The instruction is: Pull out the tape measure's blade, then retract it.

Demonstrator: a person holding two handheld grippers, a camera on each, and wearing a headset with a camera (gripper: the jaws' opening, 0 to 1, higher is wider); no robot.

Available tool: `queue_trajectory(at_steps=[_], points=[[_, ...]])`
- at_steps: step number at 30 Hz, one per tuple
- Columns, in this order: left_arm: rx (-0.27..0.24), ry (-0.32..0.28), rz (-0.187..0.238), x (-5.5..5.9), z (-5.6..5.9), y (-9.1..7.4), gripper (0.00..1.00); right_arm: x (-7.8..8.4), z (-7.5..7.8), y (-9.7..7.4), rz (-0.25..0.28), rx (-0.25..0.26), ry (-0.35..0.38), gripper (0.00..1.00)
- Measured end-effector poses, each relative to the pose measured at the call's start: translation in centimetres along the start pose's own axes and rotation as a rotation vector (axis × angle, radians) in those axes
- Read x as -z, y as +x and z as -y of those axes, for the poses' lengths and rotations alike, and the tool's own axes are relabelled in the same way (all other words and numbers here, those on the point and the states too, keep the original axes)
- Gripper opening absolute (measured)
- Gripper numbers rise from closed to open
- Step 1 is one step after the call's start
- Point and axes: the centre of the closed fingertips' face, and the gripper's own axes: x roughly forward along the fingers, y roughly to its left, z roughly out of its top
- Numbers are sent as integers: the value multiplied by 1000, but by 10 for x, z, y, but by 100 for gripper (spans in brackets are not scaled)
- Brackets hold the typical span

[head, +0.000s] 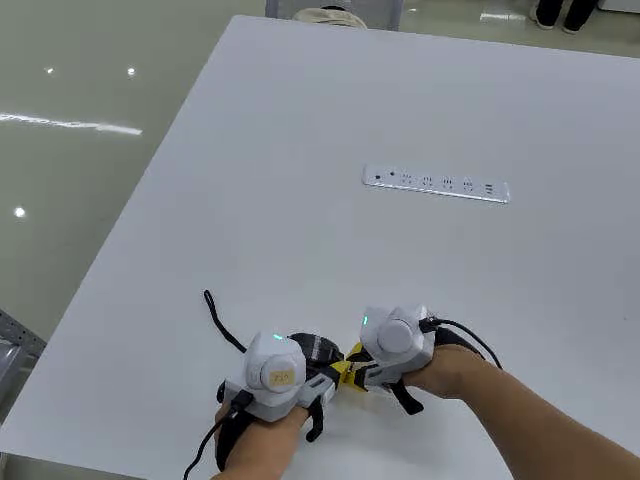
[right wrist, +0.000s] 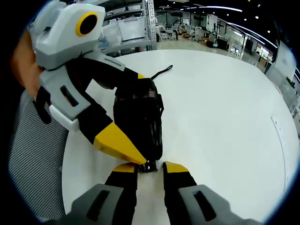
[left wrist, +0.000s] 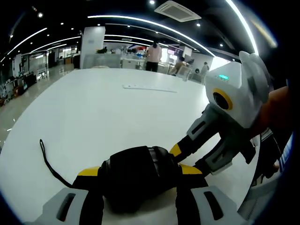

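A black tape measure [head: 316, 349] lies at the near edge of the white table [head: 330, 130], its black wrist strap [head: 222, 322] trailing to the left. My left gripper [left wrist: 139, 171] is shut on the case [left wrist: 136, 176], one yellow fingertip on each side. My right gripper [right wrist: 150, 168] points at the case's [right wrist: 138, 117] lower corner and is shut on the small blade hook [right wrist: 149, 165] there. No length of blade shows outside the case. In the head view both grippers' yellow tips [head: 346, 370] meet beside the case.
A white power strip [head: 436, 184] lies flat mid-table, far beyond the grippers. The table's left edge [head: 130, 230] drops to a glossy floor. People stand in the background of the left gripper view.
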Motion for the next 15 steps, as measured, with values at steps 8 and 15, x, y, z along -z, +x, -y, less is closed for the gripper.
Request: queue_trajectory(at_steps=[8,15], points=[[2,-2,0,0,0,0,59,2,-4,-1,-1,-11,-43,16],[4,-2,0,1,0,0,59,-1,-5,2,7,-10,-27,15]])
